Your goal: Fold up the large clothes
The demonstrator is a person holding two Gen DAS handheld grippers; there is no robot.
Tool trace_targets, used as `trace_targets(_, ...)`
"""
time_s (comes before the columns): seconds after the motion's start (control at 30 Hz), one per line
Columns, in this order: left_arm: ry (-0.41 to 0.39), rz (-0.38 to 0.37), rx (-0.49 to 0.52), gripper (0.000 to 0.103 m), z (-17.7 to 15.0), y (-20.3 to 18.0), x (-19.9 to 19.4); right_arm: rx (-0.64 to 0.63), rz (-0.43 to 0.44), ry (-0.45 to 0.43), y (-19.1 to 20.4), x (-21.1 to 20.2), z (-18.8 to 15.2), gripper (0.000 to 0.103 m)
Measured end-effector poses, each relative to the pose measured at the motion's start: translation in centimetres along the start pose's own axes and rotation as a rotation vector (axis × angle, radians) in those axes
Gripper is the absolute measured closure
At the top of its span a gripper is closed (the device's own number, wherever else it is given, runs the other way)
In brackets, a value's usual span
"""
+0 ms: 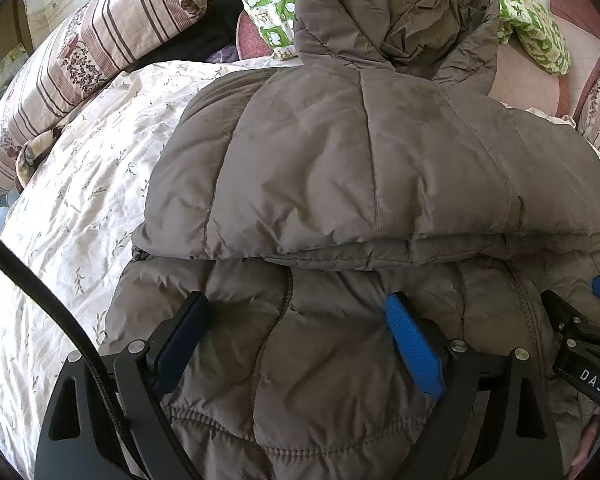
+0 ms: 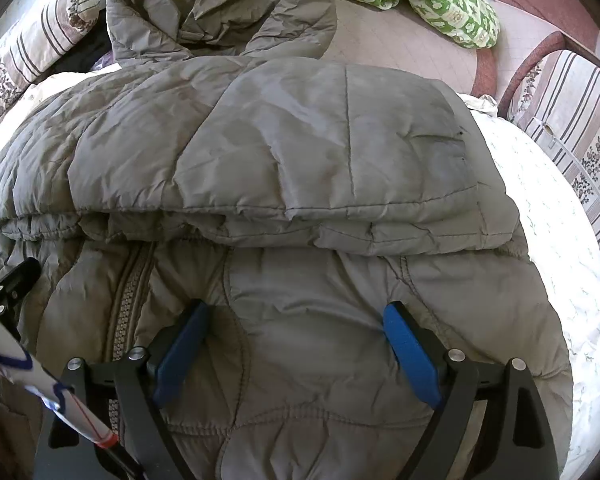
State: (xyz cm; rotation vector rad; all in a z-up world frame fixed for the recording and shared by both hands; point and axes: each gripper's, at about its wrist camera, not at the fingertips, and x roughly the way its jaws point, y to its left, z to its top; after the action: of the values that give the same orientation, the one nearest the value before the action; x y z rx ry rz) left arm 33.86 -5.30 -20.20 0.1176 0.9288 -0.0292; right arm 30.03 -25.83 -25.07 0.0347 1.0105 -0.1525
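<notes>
Both sides folded in; the left gripper (image 1: 296, 344) and right gripper (image 2: 296, 344) sit spread over the jacket (image 1: 340, 168) hem, pinching nothing. Next call: clamp the hem, fold it toward the hood (image 1: 400, 12).

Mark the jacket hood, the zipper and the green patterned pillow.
jacket hood (image 1: 404, 12), left wrist view, crumpled lining inside.
zipper (image 2: 126, 308), right wrist view, its teeth.
green patterned pillow (image 2: 448, 4), right wrist view, its top face.
</notes>
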Motion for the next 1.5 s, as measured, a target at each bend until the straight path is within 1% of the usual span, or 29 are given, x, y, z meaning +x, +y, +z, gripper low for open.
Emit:
trace_targets(0.17,0.006,0.001,-0.004,0.01,0.0,0.0,0.0,-0.005,0.001,-0.003,0.1,-0.3,-0.1,0.011)
trace_targets(0.3,0.011,-0.023,-0.012,0.01,-0.2,0.2,-0.9,-0.011,0.026,-0.002,0.0,-1.6,-0.2,0.013)
trace_targets(0.43,0.006,-0.044,-0.018,0.01,-0.2,0.8,-2.7,-0.027,0.083,-0.044,-0.5,-4.9,-0.7,0.018)
trace_targets(0.5,-0.031,-0.06,-0.057,0.01,0.1,2.1,-4.3,-0.019,0.124,-0.084,-1.1,-7.6,-0.8,0.018)
trace_targets(0.57,-0.063,-0.069,-0.095,0.01,0.6,3.7,-5.8,-0.008,0.155,-0.102,-1.5,-9.9,-0.5,0.019)
trace_targets(0.63,-0.084,-0.076,-0.124,0.01,1.1,5.1,-6.9,0.015,0.222,-0.091,-1.9,-12.3,0.7,0.02)
trace_targets(0.67,-0.088,-0.08,-0.134,0.01,1.3,5.6,-7.2,0.039,0.266,-0.081,-2.1,-13.7,1.8,0.02)
trace_targets(0.7,-0.09,-0.086,-0.144,0.01,1.4,6.1,-7.5,0.056,0.291,-0.079,-2.3,-14.5,2.7,0.023)
trace_targets(0.73,-0.091,-0.095,-0.156,0.01,1.4,6.6,-7.8,0.076,0.317,-0.078,-2.4,-15.8,4.3,0.025)
trace_targets(0.8,-0.092,-0.112,-0.169,0.011,1.4,7.1,-8.1,0.088,0.323,-0.082,-1.9,-17.8,7.4,0.025)
trace_targets(0.83,-0.094,-0.117,-0.164,0.01,1.5,7.2,-8.2,0.098,0.325,-0.084,-1.7,-18.8,9.4,0.026)
trace_targets(0.93,-0.104,-0.107,-0.147,0.01,1.7,6.9,-8.4,0.175,0.373,-0.093,-1.2,-20.4,14.9,0.028)
trace_targets(0.97,-0.109,-0.11,-0.144,0.01,1.7,6.8,-8.5,0.206,0.389,-0.094,-0.9,-20.5,17.0,0.028)
trace_targets(1.0,-0.112,-0.115,-0.142,0.01,1.8,6.5,-8.5,0.223,0.402,-0.093,-0.8,-20.3,18.4,0.029)
trace_targets(1.07,-0.121,-0.127,-0.136,0.01,1.9,6.1,-8.6,0.268,0.42,-0.097,-0.4,-19.7,21.7,0.032)
trace_targets(1.1,-0.127,-0.132,-0.129,0.01,1.9,5.9,-8.7,0.287,0.417,-0.101,-0.1,-19.0,23.5,0.033)
trace_targets(1.17,-0.134,-0.135,-0.121,0.01,2.0,5.7,-8.5,0.319,0.43,-0.089,0.4,-16.9,25.9,0.037)
trace_targets(1.2,-0.139,-0.133,-0.12,0.01,2.1,5.6,-8.4,0.341,0.434,-0.075,0.4,-15.7,26.8,0.044)
trace_targets(1.27,-0.138,-0.132,-0.123,0.01,2.2,5.7,-8.2,0.414,0.454,-0.049,0.4,-13.0,28.4,0.049)
trace_targets(1.37,-0.146,-0.135,-0.145,0.01,2.5,6.3,-8.0,0.481,0.46,-0.04,0.1,-9.9,30.3,0.05)
trace_targets(1.43,-0.15,-0.129,-0.158,0.01,2.8,6.7,-7.8,0.528,0.476,-0.062,-0.1,-8.1,31.9,0.05)
trace_targets(1.5,-0.149,-0.122,-0.169,0.01,3.0,6.9,-7.5,0.56,0.466,-0.068,-0.3,-6.5,33.2,0.05)
